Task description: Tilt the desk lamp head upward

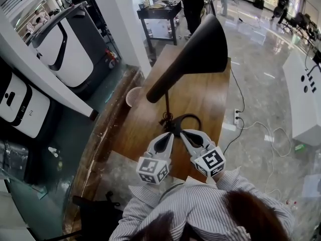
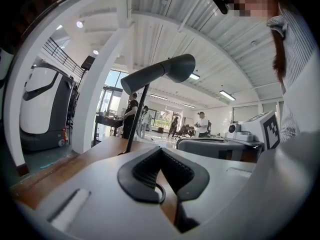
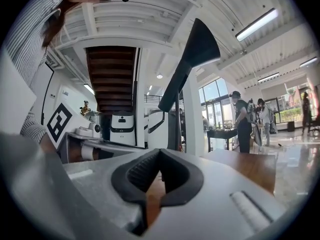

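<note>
A black desk lamp stands on the wooden table (image 1: 210, 99). Its cone-shaped head (image 1: 200, 49) rides on a thin stem (image 1: 167, 107) above a ring-shaped base (image 1: 186, 120). Both grippers hover side by side over the table's near edge, just short of the base. My left gripper (image 1: 169, 134) is shut and holds nothing. My right gripper (image 1: 184, 132) is also shut and holds nothing. In the left gripper view the lamp head (image 2: 160, 74) rises above and beyond the closed gripper (image 2: 160, 150). The right gripper view shows the head (image 3: 195, 49) high over that gripper (image 3: 160, 151), not touched.
A white cup (image 1: 133, 95) sits at the table's left edge. A power strip (image 1: 236, 117) and its cables lie on the floor to the right. White machines (image 1: 70, 49) stand at left, a white cabinet (image 1: 306, 94) at right, and a black table (image 1: 160, 11) with people beyond.
</note>
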The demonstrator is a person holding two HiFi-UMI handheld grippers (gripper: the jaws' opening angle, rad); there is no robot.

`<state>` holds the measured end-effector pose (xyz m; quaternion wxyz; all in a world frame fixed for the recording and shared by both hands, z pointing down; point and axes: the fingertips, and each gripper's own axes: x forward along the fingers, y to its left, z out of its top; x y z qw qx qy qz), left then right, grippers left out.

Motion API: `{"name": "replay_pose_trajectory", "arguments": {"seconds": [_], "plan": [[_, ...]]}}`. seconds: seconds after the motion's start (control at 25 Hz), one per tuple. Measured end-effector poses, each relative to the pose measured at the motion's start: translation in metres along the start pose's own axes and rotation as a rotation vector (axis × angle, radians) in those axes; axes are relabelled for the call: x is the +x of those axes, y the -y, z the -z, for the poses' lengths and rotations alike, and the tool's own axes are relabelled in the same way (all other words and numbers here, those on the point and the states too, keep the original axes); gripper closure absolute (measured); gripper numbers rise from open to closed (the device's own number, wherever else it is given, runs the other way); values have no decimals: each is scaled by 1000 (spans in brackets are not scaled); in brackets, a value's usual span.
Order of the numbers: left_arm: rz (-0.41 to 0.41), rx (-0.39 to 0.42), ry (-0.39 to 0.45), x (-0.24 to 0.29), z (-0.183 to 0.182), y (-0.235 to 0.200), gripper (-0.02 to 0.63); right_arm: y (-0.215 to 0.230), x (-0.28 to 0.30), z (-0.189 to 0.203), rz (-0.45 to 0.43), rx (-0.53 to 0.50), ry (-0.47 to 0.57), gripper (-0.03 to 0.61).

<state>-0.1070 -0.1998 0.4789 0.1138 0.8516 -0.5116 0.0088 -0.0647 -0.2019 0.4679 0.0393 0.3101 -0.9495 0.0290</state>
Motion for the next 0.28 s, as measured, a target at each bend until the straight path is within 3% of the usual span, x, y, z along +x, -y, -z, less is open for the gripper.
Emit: {"name": "replay_pose_trajectory", "arguments": {"seconds": [0.28], "plan": [[10, 40, -4, 0, -4, 8, 607, 4, -3, 2, 22, -13, -12, 580]]}}
